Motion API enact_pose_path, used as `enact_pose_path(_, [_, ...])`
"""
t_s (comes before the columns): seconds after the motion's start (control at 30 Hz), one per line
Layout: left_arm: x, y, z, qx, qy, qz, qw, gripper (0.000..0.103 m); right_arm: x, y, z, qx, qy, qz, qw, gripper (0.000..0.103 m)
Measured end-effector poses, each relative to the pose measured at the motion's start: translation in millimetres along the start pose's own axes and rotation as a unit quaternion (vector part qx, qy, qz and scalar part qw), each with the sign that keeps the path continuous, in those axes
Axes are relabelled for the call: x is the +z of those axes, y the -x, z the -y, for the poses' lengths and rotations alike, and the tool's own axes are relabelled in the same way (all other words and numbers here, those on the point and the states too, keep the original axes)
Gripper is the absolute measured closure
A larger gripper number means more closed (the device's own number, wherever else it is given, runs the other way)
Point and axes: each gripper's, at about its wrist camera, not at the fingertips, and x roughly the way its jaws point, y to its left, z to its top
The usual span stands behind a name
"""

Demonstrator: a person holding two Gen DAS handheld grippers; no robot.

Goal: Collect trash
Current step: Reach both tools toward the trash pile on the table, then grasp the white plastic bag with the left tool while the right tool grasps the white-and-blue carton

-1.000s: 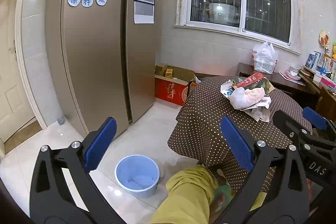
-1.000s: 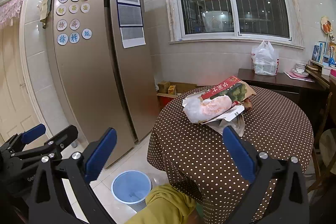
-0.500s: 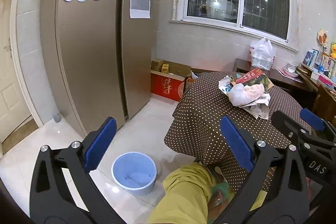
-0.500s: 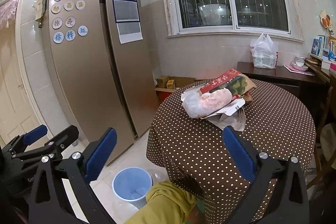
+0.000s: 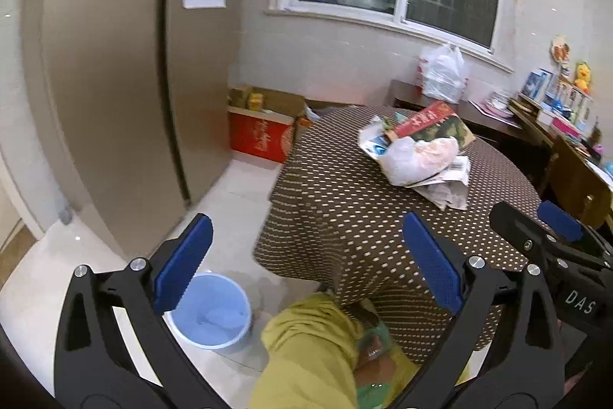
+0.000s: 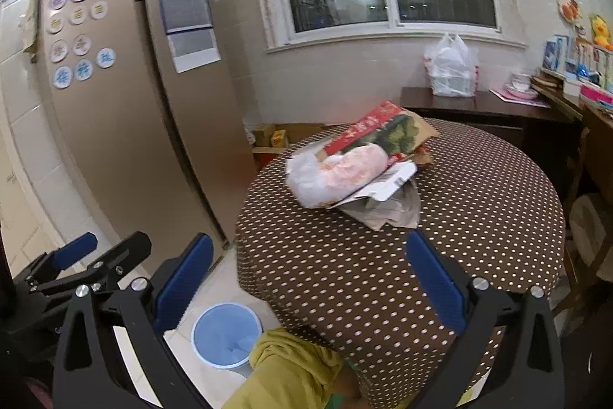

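The round table under a brown white-dotted cloth (image 6: 479, 217) carries the trash, a heap of a white plastic bag, a red-and-green printed carton and crumpled paper (image 6: 356, 175), while the pale blue plastic bucket (image 6: 226, 332) stands on the floor just beside the table's skirt. Both the right gripper (image 6: 310, 278) and the left gripper (image 5: 306, 263) hang spread wide and empty short of the heap, so I judge the best approach is level, closing on the bag's bulk. The other tool's body reads "DAS"; carton and fridge-magnet characters are too blurred.
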Motion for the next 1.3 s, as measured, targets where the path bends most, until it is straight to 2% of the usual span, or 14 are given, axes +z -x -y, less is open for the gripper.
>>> enact_pose_path(0.27, [17,-56,32,-0.046,-0.036,-0.022,0.998,0.006,5,-30,40,-0.04,-0.056,-0.028,0.997,0.004])
enact_pose_path(0.43, [29,-91,57,-0.093,-0.065,-0.028,0.9931,0.006,6,-45,67,-0.077,-0.076,-0.038,0.993,0.004])
enact_pose_path(0.53, [37,-112,72,-0.124,-0.098,-0.038,0.9867,0.006,9,-55,83,-0.093,-0.088,-0.042,0.991,0.004])
enact_pose_path(0.6, [43,-122,82,-0.14,-0.122,-0.025,0.9824,0.006,11,-61,91,-0.1,-0.096,-0.044,0.989,0.004])
enact_pose_path(0.67, [46,-133,93,-0.157,-0.155,-0.019,0.9752,0.006,13,-68,100,-0.107,-0.103,-0.045,0.988,0.004])
enact_pose_path(0.8, [48,-167,116,-0.164,-0.223,-0.045,0.9599,0.006,15,-80,111,-0.115,-0.115,-0.052,0.985,0.004])
enact_pose_path(0.97, [51,-192,123,-0.211,-0.234,-0.069,0.9466,0.006,15,-94,118,-0.117,-0.124,-0.061,0.983,0.004])
enact_pose_path(1.07, [48,-201,128,-0.243,-0.243,-0.08,0.9356,0.006,15,-103,123,-0.114,-0.135,-0.066,0.982,0.004])
enact_pose_path(1.1, [47,-205,129,-0.247,-0.24,-0.087,0.9348,0.013,16,-105,125,-0.113,-0.139,-0.067,0.982,0.004])
enact_pose_path(1.13, [48,-209,128,-0.255,-0.23,-0.099,0.934,0.034,16,-105,125,-0.112,-0.14,-0.067,0.981,0.004])
enact_pose_path(1.2, [49,-218,127,-0.274,-0.203,-0.129,0.9313,0.053,17,-106,124,-0.108,-0.142,-0.068,0.981,0.004])
enact_pose_path(1.3, [50,-218,123,-0.271,-0.186,-0.124,0.9364,0.06,16,-104,125,-0.106,-0.144,-0.07,0.981,0.004])
